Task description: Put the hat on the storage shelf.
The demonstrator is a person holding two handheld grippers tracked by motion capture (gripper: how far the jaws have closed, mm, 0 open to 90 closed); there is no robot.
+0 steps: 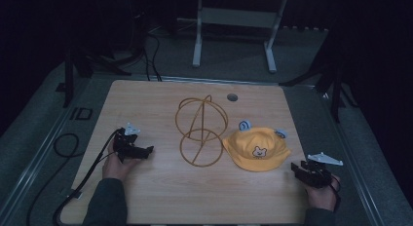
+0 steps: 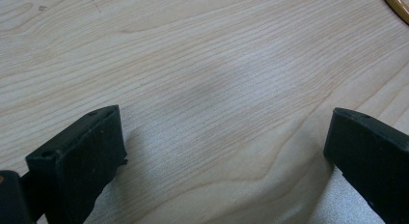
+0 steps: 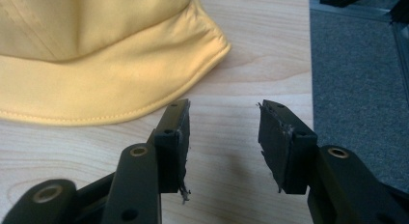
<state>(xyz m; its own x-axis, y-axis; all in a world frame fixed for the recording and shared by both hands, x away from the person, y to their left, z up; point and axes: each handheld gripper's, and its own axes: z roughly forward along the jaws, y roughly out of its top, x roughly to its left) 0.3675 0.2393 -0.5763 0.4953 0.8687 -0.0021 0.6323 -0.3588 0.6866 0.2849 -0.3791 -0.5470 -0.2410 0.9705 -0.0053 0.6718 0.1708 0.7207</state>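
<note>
A yellow child's hat (image 1: 256, 149) with a bear face and small blue ears lies on the wooden table (image 1: 160, 192), right of centre. Its brim (image 3: 115, 84) fills the upper left of the right gripper view. A golden wire hat stand (image 1: 200, 130) sits at the table's middle; a piece of its wire (image 2: 398, 6) shows in the left gripper view. My left gripper (image 1: 147, 151) rests low on the table at the left, jaws wide open over bare wood (image 2: 224, 137). My right gripper (image 1: 293, 167) is open just right of the hat's brim, with nothing between its jaws (image 3: 223, 125).
A round cable hole (image 1: 232, 97) is near the table's far edge. The table's right edge and grey floor (image 3: 357, 89) lie close beside the right gripper. Black cables (image 1: 65, 145) trail off the left side. A white table frame (image 1: 234, 31) stands behind.
</note>
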